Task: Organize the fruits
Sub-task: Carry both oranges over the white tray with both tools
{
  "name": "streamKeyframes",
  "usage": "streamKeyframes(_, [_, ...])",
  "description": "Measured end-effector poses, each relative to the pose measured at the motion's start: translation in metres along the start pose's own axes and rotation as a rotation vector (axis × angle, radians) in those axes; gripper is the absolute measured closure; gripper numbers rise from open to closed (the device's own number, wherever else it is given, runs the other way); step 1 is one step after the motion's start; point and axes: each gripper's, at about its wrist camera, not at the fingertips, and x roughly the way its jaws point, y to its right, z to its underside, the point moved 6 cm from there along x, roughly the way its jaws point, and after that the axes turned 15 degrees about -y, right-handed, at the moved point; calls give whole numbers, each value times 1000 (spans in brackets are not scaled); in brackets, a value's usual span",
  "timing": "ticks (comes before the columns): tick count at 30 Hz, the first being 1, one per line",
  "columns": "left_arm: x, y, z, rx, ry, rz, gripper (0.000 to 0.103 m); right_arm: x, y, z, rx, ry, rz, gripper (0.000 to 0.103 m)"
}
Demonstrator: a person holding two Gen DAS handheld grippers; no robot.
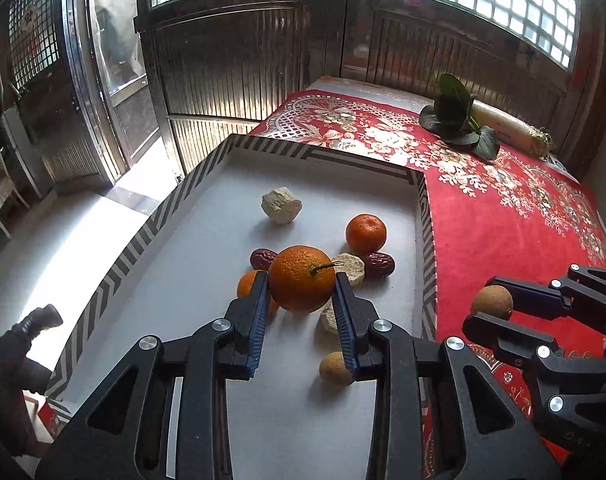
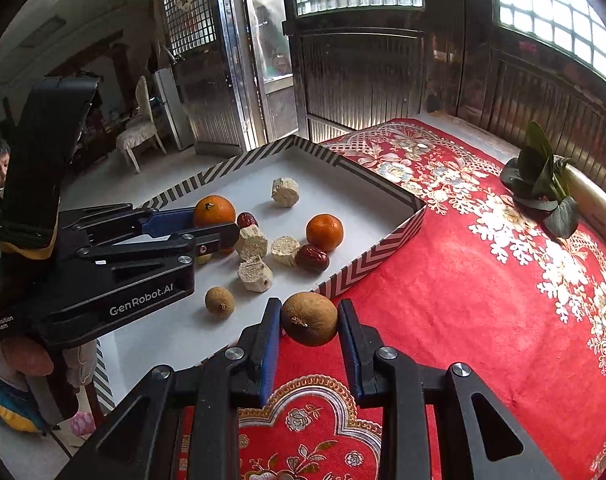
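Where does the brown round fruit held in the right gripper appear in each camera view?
Left wrist view: the brown round fruit is at the right edge, over the red cloth, clamped in the right gripper.
Right wrist view: it is at lower centre, between the fingers.
Shared landmark: the striped tray corner.

Red floral cloth (image 2: 483, 280) under striped tray (image 2: 367, 264), leafy greens (image 2: 543, 184).
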Motion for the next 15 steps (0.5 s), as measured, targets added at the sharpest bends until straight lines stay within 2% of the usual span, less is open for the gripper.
streamKeyframes(15, [9,-18,-3,-9,-35,5,72,22,-33,-17,-88,-46,-19,76])
